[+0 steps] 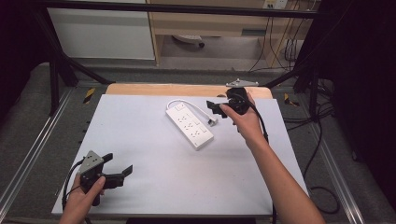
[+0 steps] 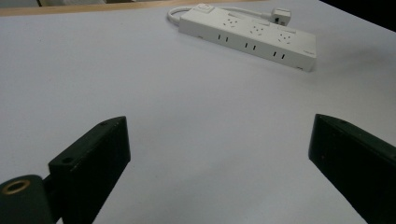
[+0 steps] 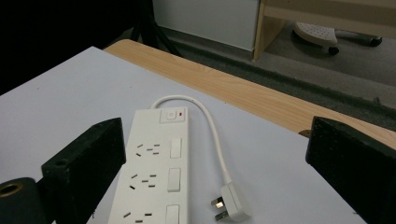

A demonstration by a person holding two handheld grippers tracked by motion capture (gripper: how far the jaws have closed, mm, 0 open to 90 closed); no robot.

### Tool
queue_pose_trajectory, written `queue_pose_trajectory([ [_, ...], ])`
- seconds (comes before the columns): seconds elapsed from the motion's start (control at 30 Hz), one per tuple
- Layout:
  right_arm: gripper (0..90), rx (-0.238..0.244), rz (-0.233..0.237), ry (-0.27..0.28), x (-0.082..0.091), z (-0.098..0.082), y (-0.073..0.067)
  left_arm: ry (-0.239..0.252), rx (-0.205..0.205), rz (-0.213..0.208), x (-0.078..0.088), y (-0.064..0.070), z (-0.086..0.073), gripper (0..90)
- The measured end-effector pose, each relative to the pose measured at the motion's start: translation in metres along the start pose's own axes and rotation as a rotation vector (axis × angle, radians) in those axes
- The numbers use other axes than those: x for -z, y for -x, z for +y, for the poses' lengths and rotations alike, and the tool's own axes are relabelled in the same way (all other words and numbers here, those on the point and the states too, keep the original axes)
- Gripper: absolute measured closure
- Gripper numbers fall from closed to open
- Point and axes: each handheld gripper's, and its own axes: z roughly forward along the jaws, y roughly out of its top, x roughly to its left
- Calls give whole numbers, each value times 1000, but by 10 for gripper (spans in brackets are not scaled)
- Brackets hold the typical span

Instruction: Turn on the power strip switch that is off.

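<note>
Nearest the person: the left gripper [image 1: 119, 173], black, two-jawed, with a grey three-cornered plate on top, held low at the near left corner of the white rectangular table top [image 1: 140, 158]. Its jaws stand wide apart and hold nothing; in the left gripper view bare table shows between them, with the strip well ahead.

Middle of the table: the white plastic three-outlet power strip [image 1: 189, 125], lying flat and slantwise, outlets up. Its rocker switch with a small red mark [image 3: 172, 115] sits at the far end; three further rocker switches run down one side beside the outlets.

Just beside the strip: its short white cord [image 3: 215, 135], looping out from the switch end and ending in a white three-pin plug [image 3: 231, 205], which lies on the table, pins showing, unplugged and close to the strip's side.

Farther out: the right gripper [image 1: 214, 108], black, held above the table's far right part, aimed at the strip and plug. Its jaws are spread wide and empty; plug and strip show between them.

Beyond: a light wooden table edge [image 3: 243, 93] and a grey floor.

Step in hand, as judged: approach to the plug, nothing yet grasped. The next move likely calls for lowering the right gripper over the plug's body and closing squarely on its flat sides.
</note>
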Motion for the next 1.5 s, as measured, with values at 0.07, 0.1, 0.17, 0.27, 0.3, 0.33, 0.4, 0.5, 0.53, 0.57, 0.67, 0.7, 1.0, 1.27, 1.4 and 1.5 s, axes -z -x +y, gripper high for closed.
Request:
queue_pose_trajectory([
  [0.07,52,2,2,-1,-3,1,0,0,0,0,0,0,0,56],
  [0.1,52,0,0,-2,-4,1,0,0,0,0,0,0,0,56],
  [0.17,52,0,0,-5,-7,1,0,0,0,-1,0,0,0,56],
  [0.27,53,-1,1,-11,-10,1,1,-2,0,-3,0,0,0,56],
  [0.3,53,-4,-1,-11,-12,1,1,-2,0,-4,0,0,0,56],
  [0.33,52,-2,-2,-9,-13,2,1,-2,-1,-5,0,0,0,56],
  [0.4,52,-3,-5,-14,-16,1,2,-2,-3,-5,0,0,0,56],
  [0.5,52,-8,-3,-22,-21,1,3,-3,-9,-3,0,1,0,56],
  [0.53,52,-12,-4,-22,-22,1,3,-3,-11,-3,0,1,0,56],
  [0.57,53,-11,-4,-22,-23,0,3,-3,-12,-2,0,1,0,56],
  [0.67,53,-11,-3,-28,-27,-1,4,-4,-14,-3,0,1,0,56],
  [0.7,53,-9,-4,-33,-29,-2,4,-4,-13,-3,0,1,0,56],
  [1.0,149,5,-8,-51,-37,-5,4,-4,-13,-5,0,0,0,56],
  [1.27,261,-8,10,-40,-44,-7,2,-4,-10,-3,0,0,0,56],
  [1.4,280,-15,14,-47,-50,-9,2,-4,-11,-5,0,0,0,56],
  [1.5,303,-25,17,-53,-56,-12,3,-3,-12,-7,0,0,0,56],
])
